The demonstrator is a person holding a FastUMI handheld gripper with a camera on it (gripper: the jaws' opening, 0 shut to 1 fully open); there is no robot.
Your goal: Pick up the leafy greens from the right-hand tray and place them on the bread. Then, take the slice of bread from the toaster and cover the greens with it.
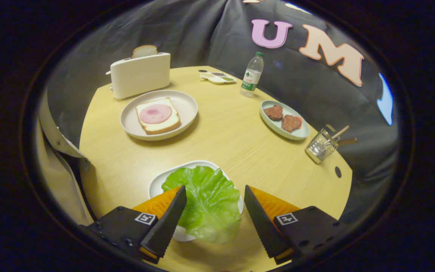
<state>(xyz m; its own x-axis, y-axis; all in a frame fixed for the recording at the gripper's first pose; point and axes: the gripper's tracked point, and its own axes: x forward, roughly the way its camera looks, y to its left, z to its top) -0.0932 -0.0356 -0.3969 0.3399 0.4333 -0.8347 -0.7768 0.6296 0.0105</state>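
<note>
A: Leafy greens (pixel 206 202)?
B: Lying on a white tray (pixel 156 186), low in the frame's centre, between the jaws of the gripper (pixel 214 190). Long axis running roughly from the far tray rim toward the camera, near end drooping past the tray's near edge over the tabletop (pixel 236 139).

A: Jaws?
B: Spread apart, one on each side of the leaf, not pressing it. Hard to tell whether the left one brushes the leaf's edge.

A: Bread?
B: One slice (pixel 158 115) flat on a round plate (pixel 187 109), left of centre, with a pink round of ham (pixel 155 113) on top. Another slice (pixel 144 51) standing upright in the white toaster (pixel 140 75) at upper left, just behind the plate; top poking out, rest hidden in the slot.

A: Elsewhere?
B: Oval dish (pixel 300 133) with two brown patties (pixel 282 118) at right. Water bottle (pixel 252 74) and a small divided tray (pixel 217 78) at upper centre; contents too small to make out. Wire holder (pixel 320 146) with utensils at the tabletop's right edge. Tray under the leaf mostly covered, near part hidden by the left jaw.
</note>
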